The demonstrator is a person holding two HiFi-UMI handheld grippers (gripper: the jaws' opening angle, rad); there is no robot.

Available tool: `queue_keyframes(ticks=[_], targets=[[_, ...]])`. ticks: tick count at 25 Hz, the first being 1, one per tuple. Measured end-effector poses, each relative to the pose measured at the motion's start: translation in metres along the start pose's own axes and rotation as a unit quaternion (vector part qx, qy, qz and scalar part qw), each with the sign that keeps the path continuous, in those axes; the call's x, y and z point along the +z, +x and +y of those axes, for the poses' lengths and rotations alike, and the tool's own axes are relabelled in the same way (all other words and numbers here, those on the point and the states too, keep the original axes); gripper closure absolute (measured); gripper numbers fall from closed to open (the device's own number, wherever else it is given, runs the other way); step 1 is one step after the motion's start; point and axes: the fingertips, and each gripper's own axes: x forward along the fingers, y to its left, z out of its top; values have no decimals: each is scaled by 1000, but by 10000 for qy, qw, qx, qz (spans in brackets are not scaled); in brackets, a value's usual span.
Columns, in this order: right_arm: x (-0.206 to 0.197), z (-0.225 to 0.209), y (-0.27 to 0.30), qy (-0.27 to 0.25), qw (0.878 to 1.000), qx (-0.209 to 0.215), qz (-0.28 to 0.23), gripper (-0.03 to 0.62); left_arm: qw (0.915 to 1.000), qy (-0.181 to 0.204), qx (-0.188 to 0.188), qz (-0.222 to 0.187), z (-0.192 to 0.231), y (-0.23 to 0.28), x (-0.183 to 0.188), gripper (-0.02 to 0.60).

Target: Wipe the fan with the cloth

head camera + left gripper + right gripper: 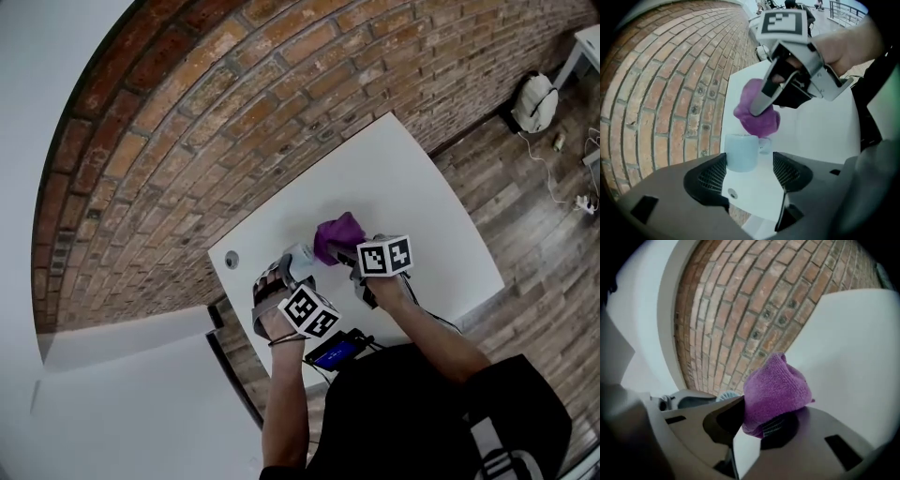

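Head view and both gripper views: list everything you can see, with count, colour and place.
Table: one, white, against the wall.
Brick wall: one, red-brown, behind the table.
Fan: one, pale blue, on the table at the left jaws' tips.
Cloth: one, purple, beside the fan.
Bag: one, white, on the wooden floor by the wall.
Screen device: one, blue-lit, below the grippers in the head view.
Left gripper: one, grey, jaws apart.
Right gripper: one, grey, jaws shut on the cloth.

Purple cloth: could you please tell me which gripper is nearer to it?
Right. The right gripper is shut on the cloth; the left gripper is open short of it, at the pale blue fan.
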Motion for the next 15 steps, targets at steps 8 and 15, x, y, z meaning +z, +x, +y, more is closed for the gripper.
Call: queue_keyframes(ticks=[8,15], targets=[[2,64,14,-532,9955,777,-121,522,9998,-168,-44,-28,-2,-3,2,258],[-34,-10,26,-175,9976,-157,646,523,10000,-84,22,25,-1,-1,1,258]])
